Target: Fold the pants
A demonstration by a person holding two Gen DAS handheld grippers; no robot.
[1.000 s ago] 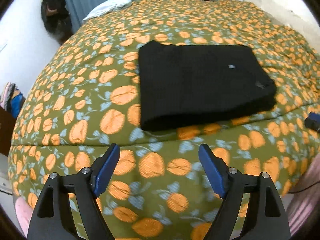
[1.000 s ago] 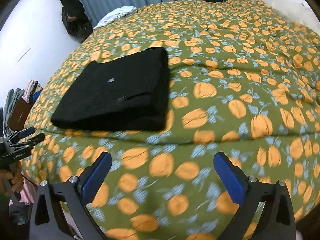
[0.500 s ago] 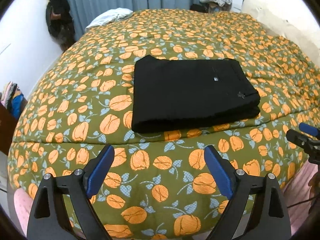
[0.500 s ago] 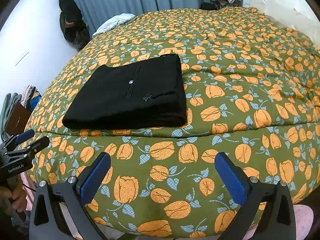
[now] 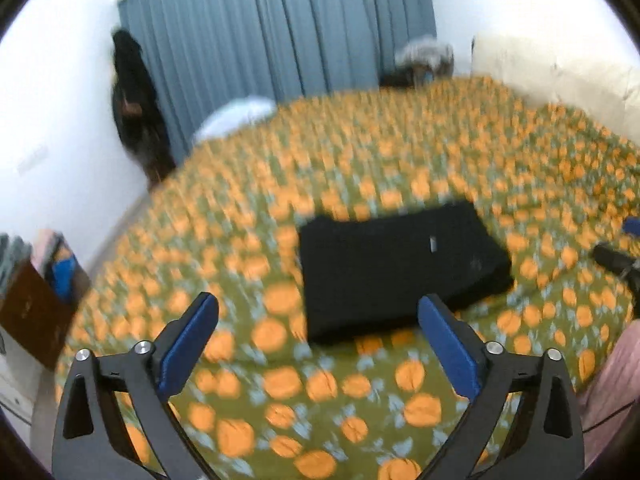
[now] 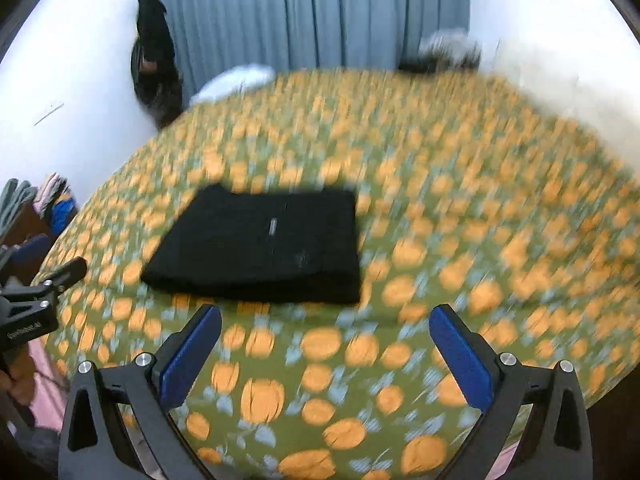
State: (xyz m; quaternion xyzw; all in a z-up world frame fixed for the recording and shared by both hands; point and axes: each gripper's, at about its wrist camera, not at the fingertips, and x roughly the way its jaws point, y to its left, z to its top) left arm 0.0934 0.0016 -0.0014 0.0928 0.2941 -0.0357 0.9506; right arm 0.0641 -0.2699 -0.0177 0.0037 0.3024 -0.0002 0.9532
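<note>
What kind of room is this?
It looks like a bedroom. A big bed with a green, orange-flowered cover fills most of the room. Long blue curtains hang at the back, and a pale pillow sits by the wall. Folded black pants lie on the bed.

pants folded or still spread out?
Folded. The black pants lie as one compact rectangular stack on the floral bedspread, no legs trailing out. Both grippers are open and clear of them.
</note>
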